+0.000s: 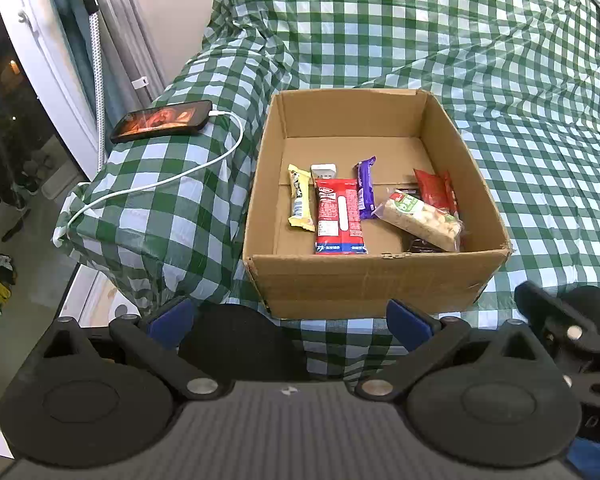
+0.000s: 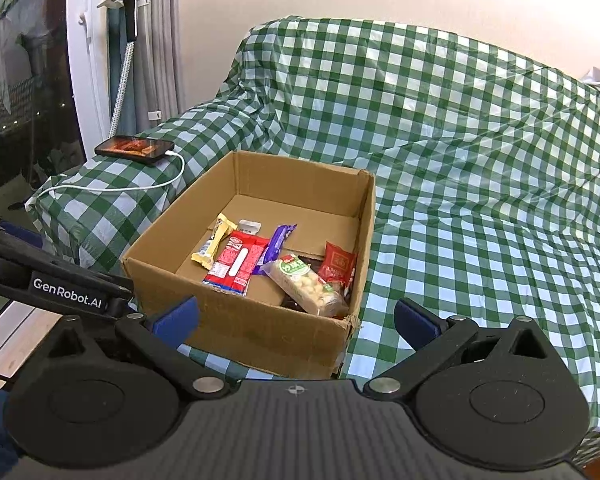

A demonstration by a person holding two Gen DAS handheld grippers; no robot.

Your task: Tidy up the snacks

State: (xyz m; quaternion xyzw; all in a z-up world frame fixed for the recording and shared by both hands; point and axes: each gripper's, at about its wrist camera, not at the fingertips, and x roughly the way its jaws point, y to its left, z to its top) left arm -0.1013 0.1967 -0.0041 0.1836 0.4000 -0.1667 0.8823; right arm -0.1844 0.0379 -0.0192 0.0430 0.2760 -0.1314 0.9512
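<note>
Snack packets, among them a red-and-white wrapped bar (image 1: pixel 340 216), a purple bar (image 1: pixel 366 189) and a yellow bar (image 1: pixel 300 198), are gathered in an open brown cardboard box (image 1: pixel 380 276) on a green-checked sofa cover (image 1: pixel 520 140); both the left gripper (image 1: pixel 290 322) and right gripper (image 2: pixel 296 322) are held spread wide and empty before it.

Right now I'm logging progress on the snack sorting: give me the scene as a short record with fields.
surface: checked cover
box: open, on the cover
in box: yellow bar, red pack, purple bar, rice snack, red pouch
left gripper: open, empty, short of the box
right gripper: open, empty
beside box: phone, charging
</note>
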